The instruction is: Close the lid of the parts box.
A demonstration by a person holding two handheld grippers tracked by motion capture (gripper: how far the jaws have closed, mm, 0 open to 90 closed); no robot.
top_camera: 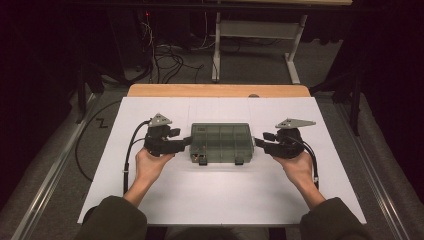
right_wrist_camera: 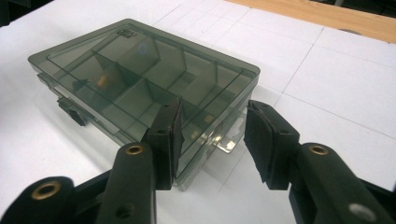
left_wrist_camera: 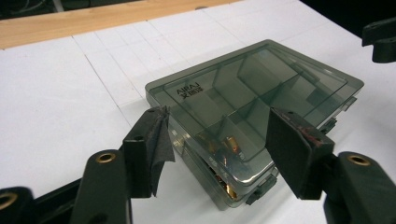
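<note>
Smoke-grey translucent plastic organiser box (top_camera: 220, 142), lid shut, inner dividers visible through it, a few small brass-coloured parts in the compartments at its left end; lies flat at the middle of the white sheet (top_camera: 220, 200) covering the table (top_camera: 215, 90), latches (top_camera: 239, 161) on the near long edge facing the person, probably set so for easy reach; left hand-held gripper (top_camera: 187, 141) at the box's left short end, jaws open and standing either side of the near left corner, pads apart from the walls; right hand-held gripper (top_camera: 258, 142) at the right short end, jaws likewise open, one over the lid's corner, the other off to its side, nothing clamped; both level with the box, seemingly placed symmetrically for a two-sided hold.
</note>
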